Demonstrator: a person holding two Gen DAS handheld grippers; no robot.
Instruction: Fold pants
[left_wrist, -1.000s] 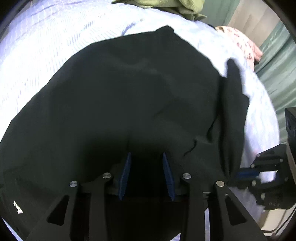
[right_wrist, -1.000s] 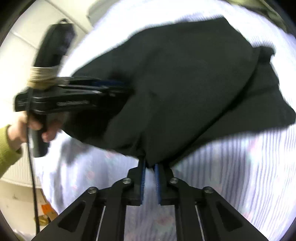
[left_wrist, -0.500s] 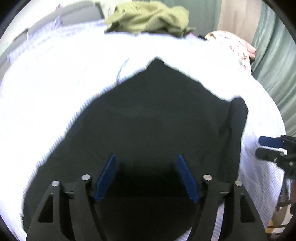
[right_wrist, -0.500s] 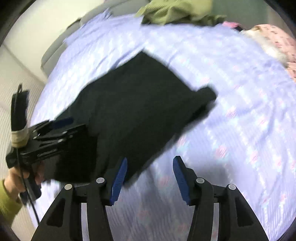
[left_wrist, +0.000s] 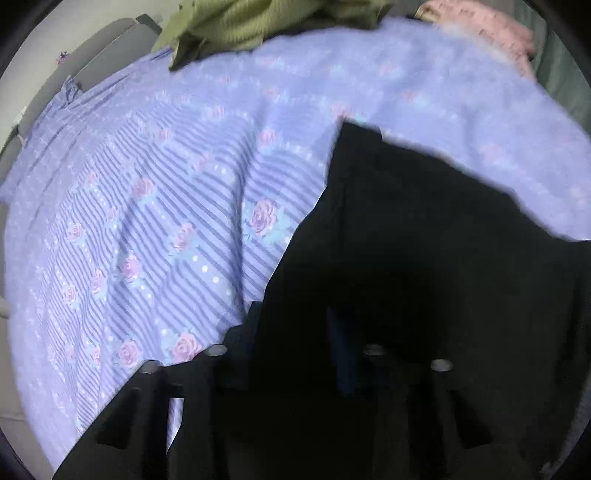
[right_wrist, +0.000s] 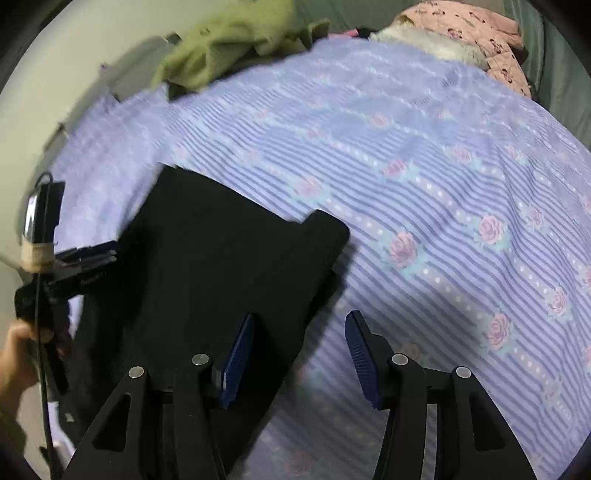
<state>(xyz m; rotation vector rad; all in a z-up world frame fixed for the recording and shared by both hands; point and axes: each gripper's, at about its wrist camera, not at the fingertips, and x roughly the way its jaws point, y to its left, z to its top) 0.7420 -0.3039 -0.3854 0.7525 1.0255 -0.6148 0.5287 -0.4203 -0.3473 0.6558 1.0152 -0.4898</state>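
The black pants (right_wrist: 221, 266) lie folded on the purple flowered bedsheet (right_wrist: 424, 184). In the left wrist view the pants (left_wrist: 424, 240) fill the lower right. My left gripper (left_wrist: 295, 339) sits at the pants' left edge; its fingers are dark against the cloth, one blue pad (left_wrist: 343, 354) shows, and the gap is hard to read. It also shows in the right wrist view (right_wrist: 92, 254), fingers close together at the pants' left edge. My right gripper (right_wrist: 299, 354) is open and empty, hovering over the pants' right edge.
A green garment (right_wrist: 229, 44) lies at the far side of the bed, with a pink patterned quilt (right_wrist: 472, 29) at the far right. A grey headboard (left_wrist: 92, 62) runs along the far left. The bare sheet (left_wrist: 147, 221) spreads left of the pants.
My right gripper let go of the pants, opened and drew back to the right. My left gripper opened, then swung left to the pants' left edge. The pants settled flat.
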